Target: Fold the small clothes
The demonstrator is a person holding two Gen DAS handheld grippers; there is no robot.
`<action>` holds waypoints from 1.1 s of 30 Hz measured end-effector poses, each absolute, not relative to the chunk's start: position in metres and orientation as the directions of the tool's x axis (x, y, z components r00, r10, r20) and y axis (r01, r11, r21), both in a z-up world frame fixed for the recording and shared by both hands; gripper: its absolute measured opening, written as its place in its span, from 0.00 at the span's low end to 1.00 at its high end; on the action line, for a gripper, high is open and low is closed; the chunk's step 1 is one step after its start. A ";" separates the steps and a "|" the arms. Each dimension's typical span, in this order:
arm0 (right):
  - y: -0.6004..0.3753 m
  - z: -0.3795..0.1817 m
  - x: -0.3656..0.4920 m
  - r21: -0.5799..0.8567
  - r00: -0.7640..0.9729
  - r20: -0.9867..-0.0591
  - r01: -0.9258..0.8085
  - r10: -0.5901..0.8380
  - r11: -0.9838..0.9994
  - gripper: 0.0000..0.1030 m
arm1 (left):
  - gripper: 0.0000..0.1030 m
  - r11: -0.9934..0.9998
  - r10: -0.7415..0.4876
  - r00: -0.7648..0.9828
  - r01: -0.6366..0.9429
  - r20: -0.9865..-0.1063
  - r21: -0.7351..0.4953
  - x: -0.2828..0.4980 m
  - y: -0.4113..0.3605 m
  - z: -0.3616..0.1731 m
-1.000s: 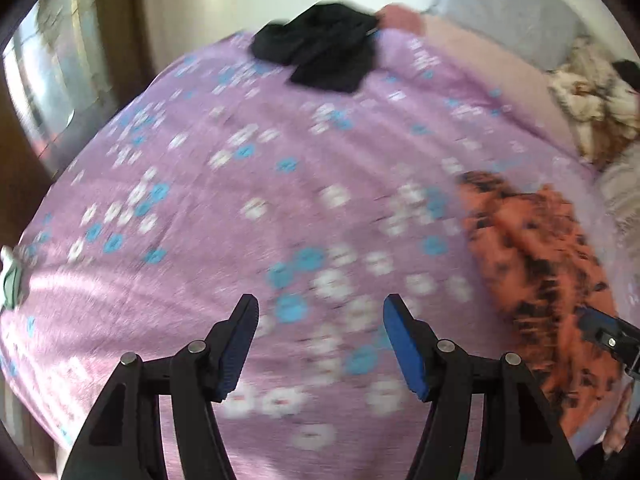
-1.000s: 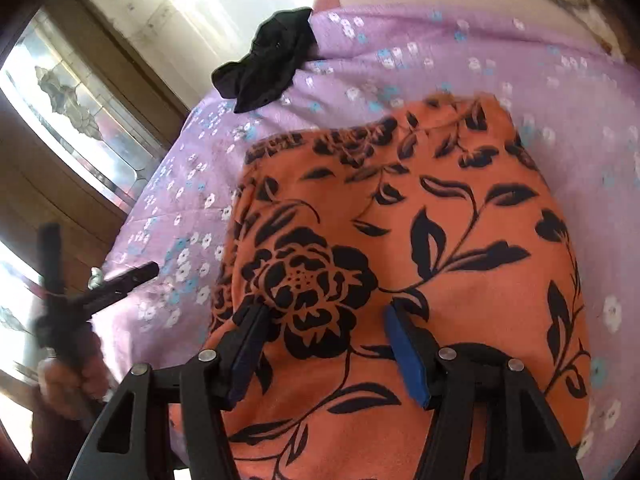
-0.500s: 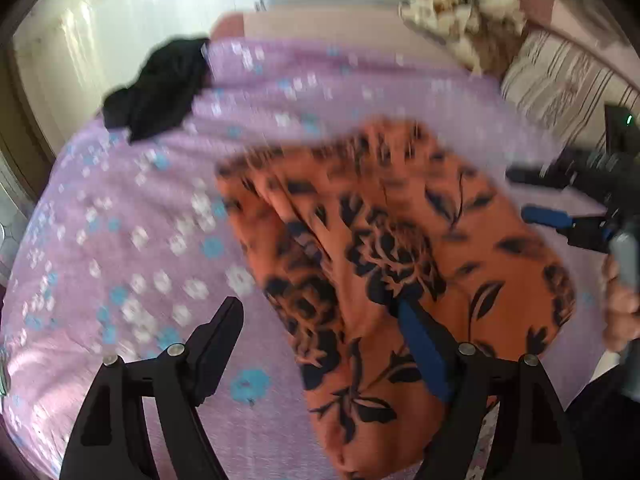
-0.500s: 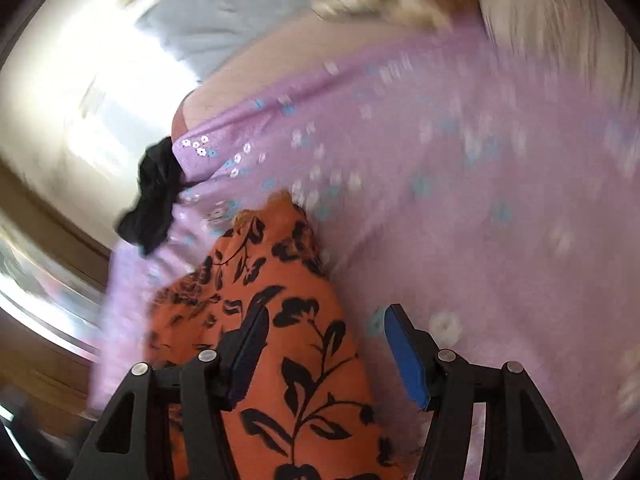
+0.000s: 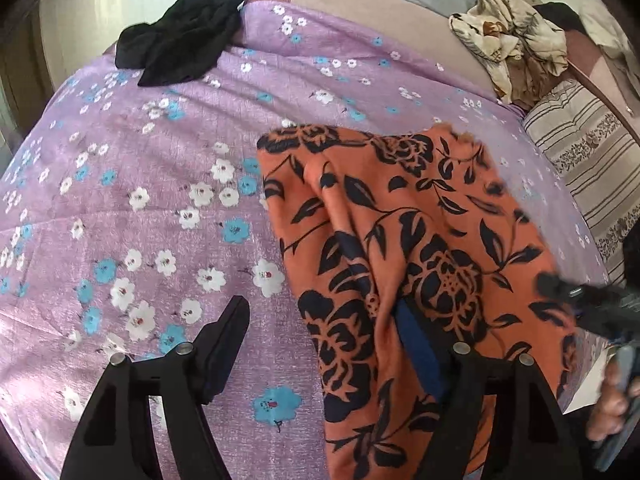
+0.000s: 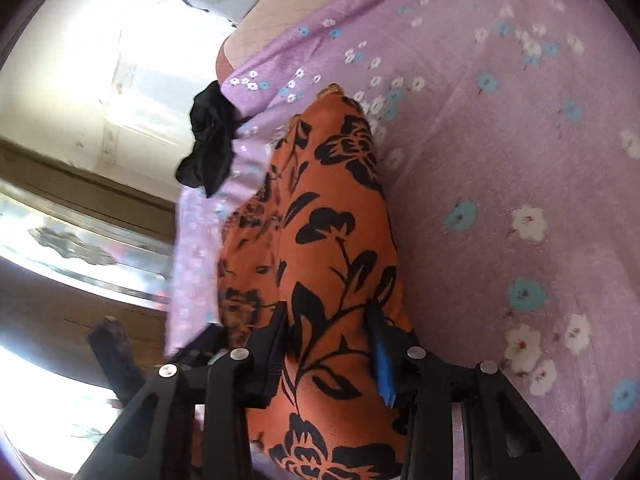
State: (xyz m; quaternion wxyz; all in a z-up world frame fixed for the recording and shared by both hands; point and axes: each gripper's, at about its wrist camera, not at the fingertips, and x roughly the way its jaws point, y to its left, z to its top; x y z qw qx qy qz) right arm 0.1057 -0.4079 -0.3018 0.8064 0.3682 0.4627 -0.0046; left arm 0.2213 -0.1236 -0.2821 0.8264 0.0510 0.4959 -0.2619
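1. Orange floral garment (image 5: pixel 404 240) is lying on the purple flowered bedsheet (image 5: pixel 160 184), filling the lower right of the left wrist view and the lower middle of the right wrist view (image 6: pixel 320 240); it is partly bunched, with a raised ridge running through its middle.
2. Left gripper (image 5: pixel 320 344) is being held with its fingers wide apart: one finger (image 5: pixel 228 340) is over bare sheet at the lower middle of the frame, while the blue-padded one is being partly covered by a fold of the cloth. Nothing is being clamped by it.
3. Right gripper (image 6: pixel 328 344) is being held over the near end of the garment, cloth lying between its fingers (image 6: pixel 380 354); the gap looks narrowed, but whether the cloth is actually being pinched cannot be told.
4. For a clean fold, a single edge should probably be taken by each gripper rather than a bunch of layers, and the ridge should be pulled flat before anything is folded over.
5. Black garment (image 5: pixel 184 36), at the upper left of the left wrist view, is lying well apart and is not being touched; the fold should be kept clear of it.
6. Pile of other laundry (image 5: pixel 508 40) is lying at the upper right, off the sheet.
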 end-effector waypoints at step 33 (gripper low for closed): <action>-0.328 -0.143 -0.011 0.278 0.801 -0.596 0.147 0.050 0.949 0.57 | 0.83 0.927 -0.265 0.796 0.365 -0.543 0.082 0.072 -0.093 -0.114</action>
